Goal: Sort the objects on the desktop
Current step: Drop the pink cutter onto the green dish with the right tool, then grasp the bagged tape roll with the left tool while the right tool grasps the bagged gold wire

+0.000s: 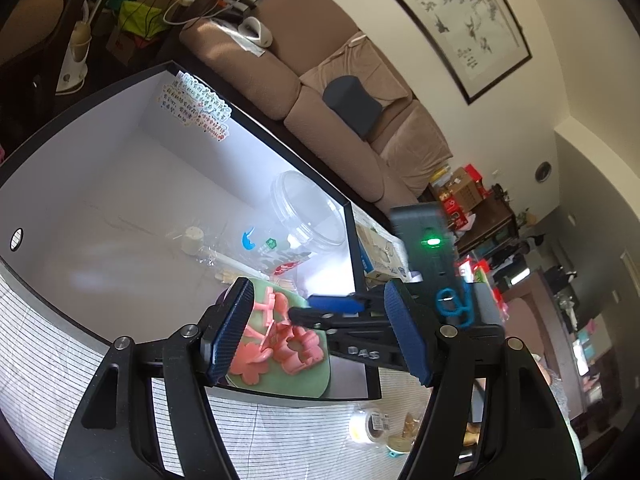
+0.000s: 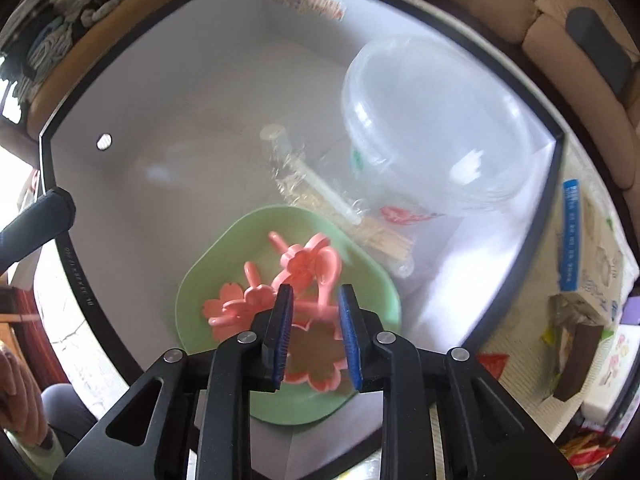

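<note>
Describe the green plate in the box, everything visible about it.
The green plate is pale mint, glossy like plastic, with a rounded, softly lobed rim. It lies flat on the floor of the white box, near its front wall. Pink flower-shaped cutters are piled on it, and a cellophane packet of sticks overlaps its far edge.

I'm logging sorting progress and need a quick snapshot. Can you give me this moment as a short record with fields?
container: large white box with black rim
dish: pale green plastic plate on the box floor
on dish: pink flower-shaped plastic cutters
also in box: clear round plastic tub, on its side; clear bag of wooden sticks
right gripper: over the plate, pink flower cutter between the fingers, grip unclear
left gripper: open, empty
</note>
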A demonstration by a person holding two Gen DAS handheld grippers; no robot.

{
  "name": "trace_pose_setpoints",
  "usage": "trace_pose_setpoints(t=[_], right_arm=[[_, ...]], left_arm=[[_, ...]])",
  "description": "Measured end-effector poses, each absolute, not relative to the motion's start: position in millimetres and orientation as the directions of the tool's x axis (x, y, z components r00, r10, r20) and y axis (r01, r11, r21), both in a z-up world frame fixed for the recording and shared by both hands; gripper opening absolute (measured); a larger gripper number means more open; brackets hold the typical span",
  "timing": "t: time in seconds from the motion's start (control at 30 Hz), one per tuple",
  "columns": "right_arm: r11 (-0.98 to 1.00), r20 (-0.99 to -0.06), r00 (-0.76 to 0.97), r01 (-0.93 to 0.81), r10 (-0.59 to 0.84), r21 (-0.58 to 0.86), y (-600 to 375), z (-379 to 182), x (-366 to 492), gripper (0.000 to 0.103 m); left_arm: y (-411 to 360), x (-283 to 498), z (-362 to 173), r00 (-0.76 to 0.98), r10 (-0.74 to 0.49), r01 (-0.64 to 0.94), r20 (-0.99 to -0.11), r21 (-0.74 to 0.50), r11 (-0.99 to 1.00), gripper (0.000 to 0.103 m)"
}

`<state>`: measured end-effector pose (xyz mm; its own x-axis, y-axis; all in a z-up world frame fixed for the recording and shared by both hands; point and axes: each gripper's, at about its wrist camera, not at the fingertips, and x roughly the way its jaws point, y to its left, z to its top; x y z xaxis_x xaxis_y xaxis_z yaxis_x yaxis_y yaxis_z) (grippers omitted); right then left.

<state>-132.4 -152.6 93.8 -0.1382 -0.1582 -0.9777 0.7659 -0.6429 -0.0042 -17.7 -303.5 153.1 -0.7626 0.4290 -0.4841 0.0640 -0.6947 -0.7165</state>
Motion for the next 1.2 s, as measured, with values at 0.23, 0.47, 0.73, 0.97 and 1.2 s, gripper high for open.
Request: trace_pose_setpoints(t=[0.23, 0.47, 0.73, 0.97, 1.2], right_arm=[[-0.659, -0.936, -0.269, 0.750, -0.228, -0.055, -124, 133, -121, 0.045], [-0.709, -0.845, -0.354, 0.703, -0.401, 0.042, -69, 166, -93, 0.066], [-0.694, -0.747, -0.351, 0.692, -0.564, 0.199, -22, 177, -68, 0.103], [-0.713, -0.728, -0.383, 0.670, -0.569, 0.205, 9, 178, -51, 0.103], [-0.801, -0.707, -0.483, 0.564, -0.516, 0.200, 93, 186, -39, 0.103]], left_arm=[[-293, -21, 153, -0.746, 0.432, 0.059, -0.507, -0.696, -0.716, 0.065], [-260, -26, 159, -0.711, 0.351, 0.062, -0.609, -0.552, -0.832, 0.075], [-222, -24, 166, -0.668, 0.259, 0.055, -0.697, -0.393, -0.918, 0.103], [-202, -11, 180, -0.672, 0.257, 0.003, -0.695, -0.350, -0.937, 0.103], [-125, 9, 197, -0.653, 0.368, -0.220, -0.662, -0.299, -0.929, 0.103]])
